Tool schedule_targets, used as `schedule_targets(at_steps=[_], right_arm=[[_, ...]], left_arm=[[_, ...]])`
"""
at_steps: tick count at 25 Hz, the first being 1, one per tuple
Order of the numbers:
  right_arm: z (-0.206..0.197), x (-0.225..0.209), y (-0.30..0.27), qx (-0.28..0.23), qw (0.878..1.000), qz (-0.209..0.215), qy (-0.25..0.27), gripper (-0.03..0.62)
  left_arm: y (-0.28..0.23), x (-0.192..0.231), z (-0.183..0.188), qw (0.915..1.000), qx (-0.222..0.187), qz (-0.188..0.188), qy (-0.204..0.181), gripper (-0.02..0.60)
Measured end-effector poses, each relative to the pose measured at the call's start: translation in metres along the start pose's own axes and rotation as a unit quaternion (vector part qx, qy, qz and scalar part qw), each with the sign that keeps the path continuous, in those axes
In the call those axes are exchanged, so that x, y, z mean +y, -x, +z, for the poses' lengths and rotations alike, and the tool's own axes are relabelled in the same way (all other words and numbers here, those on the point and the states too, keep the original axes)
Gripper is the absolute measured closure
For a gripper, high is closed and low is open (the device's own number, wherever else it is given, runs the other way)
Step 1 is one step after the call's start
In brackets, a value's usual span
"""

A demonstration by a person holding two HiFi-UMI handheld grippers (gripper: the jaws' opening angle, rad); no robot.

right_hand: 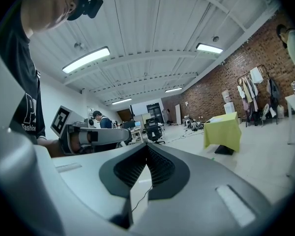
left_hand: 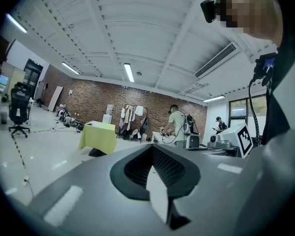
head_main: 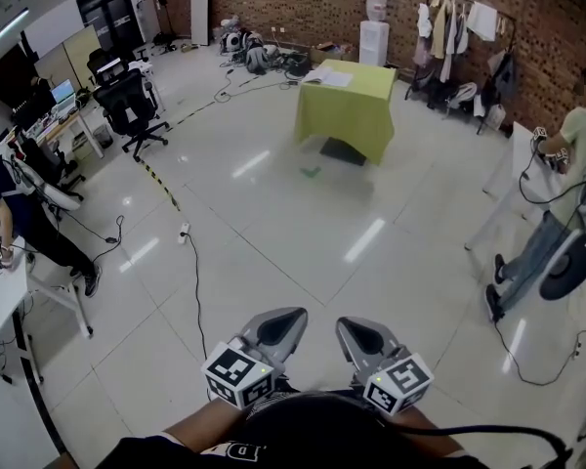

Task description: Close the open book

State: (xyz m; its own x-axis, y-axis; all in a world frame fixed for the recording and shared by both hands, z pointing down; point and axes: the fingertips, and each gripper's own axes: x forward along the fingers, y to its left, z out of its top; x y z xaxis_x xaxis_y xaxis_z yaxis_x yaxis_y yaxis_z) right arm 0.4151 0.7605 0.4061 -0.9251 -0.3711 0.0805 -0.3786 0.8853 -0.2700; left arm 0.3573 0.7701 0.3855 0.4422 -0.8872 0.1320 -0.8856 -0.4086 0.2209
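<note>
A table under a yellow-green cloth (head_main: pixel 347 106) stands far across the room, with an open white book or papers (head_main: pixel 327 77) on its top; I cannot make out the pages. My left gripper (head_main: pixel 295 315) and right gripper (head_main: pixel 344 323) are held side by side close to my body, pointing toward that table. Both are shut with nothing between their jaws. The left gripper view shows its closed tips (left_hand: pixel 152 147) and the table (left_hand: pixel 98 136) in the distance. In the right gripper view, the closed tips (right_hand: pixel 147 145) point past the same table (right_hand: pixel 222 131).
White tiled floor lies between me and the table, crossed by a black cable (head_main: pixel 195 281). An office chair (head_main: pixel 127 106) and desks stand at the left, where a person (head_main: pixel 10 213) leans. Another person (head_main: pixel 566 174) works at a white table on the right. A clothes rack (head_main: pixel 459 18) lines the brick wall.
</note>
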Motion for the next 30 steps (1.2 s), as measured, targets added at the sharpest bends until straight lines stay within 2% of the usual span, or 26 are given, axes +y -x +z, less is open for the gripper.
schedule_targets(at_steps=[7, 15, 30], right_arm=[[-0.002, -0.035, -0.009, 0.008, 1.0, -0.013, -0.01, 0.588], [0.011, -0.058, -0.051, 0.005, 1.0, -0.028, 0.001, 0.586], [0.04, -0.072, -0.205, 0.007, 0.998, -0.065, 0.017, 0.588]], left_arm=[[-0.03, 0.014, -0.003, 0.9997, 0.021, -0.009, 0.009, 0.574], [-0.058, 0.052, 0.019, 0.9994, 0.01, -0.034, -0.006, 0.574], [-0.065, 0.213, 0.065, 0.9982, -0.005, -0.059, 0.014, 0.574]])
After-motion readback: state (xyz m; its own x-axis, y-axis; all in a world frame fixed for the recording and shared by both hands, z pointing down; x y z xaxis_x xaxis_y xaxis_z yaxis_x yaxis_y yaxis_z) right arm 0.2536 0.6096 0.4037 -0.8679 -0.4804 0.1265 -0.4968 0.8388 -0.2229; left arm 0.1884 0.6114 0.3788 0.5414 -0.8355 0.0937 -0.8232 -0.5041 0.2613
